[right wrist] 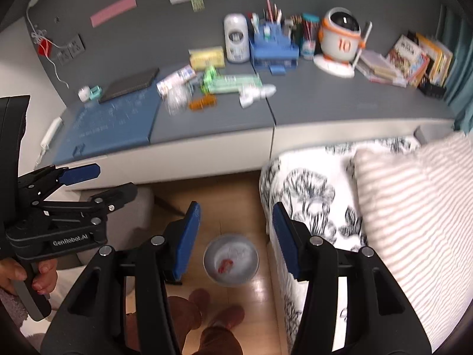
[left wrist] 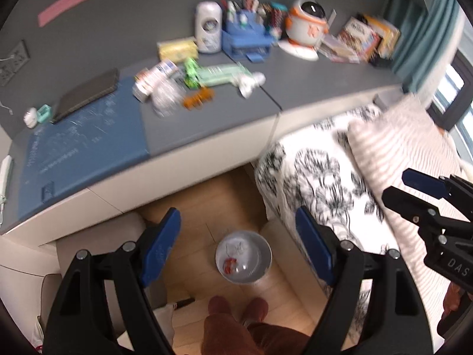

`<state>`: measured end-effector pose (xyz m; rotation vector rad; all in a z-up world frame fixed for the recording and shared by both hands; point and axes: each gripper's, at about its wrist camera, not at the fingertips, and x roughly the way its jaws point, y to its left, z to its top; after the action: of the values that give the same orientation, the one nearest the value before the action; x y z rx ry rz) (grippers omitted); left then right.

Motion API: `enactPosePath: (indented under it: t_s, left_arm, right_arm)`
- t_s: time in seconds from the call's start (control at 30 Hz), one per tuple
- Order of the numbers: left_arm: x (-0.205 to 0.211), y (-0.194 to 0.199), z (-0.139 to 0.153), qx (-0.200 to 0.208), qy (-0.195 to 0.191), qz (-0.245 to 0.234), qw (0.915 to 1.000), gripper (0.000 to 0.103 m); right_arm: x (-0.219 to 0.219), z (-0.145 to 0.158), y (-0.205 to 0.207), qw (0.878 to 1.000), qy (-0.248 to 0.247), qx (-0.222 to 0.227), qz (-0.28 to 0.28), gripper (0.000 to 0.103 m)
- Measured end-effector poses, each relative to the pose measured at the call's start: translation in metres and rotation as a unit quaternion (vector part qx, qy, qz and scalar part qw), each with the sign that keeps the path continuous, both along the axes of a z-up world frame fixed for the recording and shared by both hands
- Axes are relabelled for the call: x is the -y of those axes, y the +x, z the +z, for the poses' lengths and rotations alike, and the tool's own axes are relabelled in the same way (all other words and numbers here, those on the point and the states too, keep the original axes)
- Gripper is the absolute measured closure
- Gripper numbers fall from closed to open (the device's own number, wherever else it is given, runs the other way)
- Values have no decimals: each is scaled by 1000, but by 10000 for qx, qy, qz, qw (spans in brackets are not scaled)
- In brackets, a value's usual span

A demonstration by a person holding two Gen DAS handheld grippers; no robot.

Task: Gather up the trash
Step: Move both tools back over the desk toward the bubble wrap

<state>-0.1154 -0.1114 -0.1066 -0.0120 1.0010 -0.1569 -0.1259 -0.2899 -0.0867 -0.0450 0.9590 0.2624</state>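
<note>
- Left wrist view: left gripper (left wrist: pixel 238 245) jaws spread wide, nothing between the pads; only floor and bin seen through the gap
- trash bin (left wrist: pixel 243 256) on the wood floor at 6 o'clock, below the desk edge, just beside the bed (left wrist: pixel 319 177); already holds a red scrap (left wrist: pixel 230 265) and some clear plastic, so part of the job looks done
- desk (left wrist: pixel 207 124) at 12 o'clock carries a litter cluster: crumpled clear plastic (left wrist: pixel 167 96), a small box (left wrist: pixel 153 78), a green wrapper (left wrist: pixel 224 74), a white crumpled piece (left wrist: pixel 251 84), an orange piece (left wrist: pixel 198 98); all blurred, exact kind hard to tell
- right gripper (left wrist: pixel 414 190) at 3 o'clock, seen side-on; jaws apart, empty
- Right wrist view: right gripper (right wrist: pixel 235 230) jaws about half open, gripping nothing; trash bin (right wrist: pixel 231 260) at 6 o'clock right between the fingers, red scrap (right wrist: pixel 225 265) inside
- left gripper (right wrist: pixel 111 182) at 9 o'clock, held by a hand (right wrist: pixel 32 275); open, empty
- same litter cluster on the desk (right wrist: pixel 325 109) at 12 o'clock, well apart from both grippers; crumpled clear plastic (right wrist: pixel 177 99) and orange piece (right wrist: pixel 202 102) untouched
- Judgement: early-to-mid stage; several desk pieces left to fetch and drop in the bin
</note>
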Motion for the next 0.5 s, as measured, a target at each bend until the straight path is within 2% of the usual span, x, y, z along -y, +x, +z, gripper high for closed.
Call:
enactPosePath:
  t_s: [0.2,0.37,0.5]
  left_arm:
    - [-18,24,29,366,22,231,9991,23]
    - [-40,67,28,440,24,284,9986,23]
    - [-58,105,23,386,20,209,9990,23]
  right_arm:
    - [-18,23,26,9996,-68,265,121,54]
    - [-36,27,65,9993,-102,330,107,54]
    - [-55,23,112,9996,-108,273,-14,54]
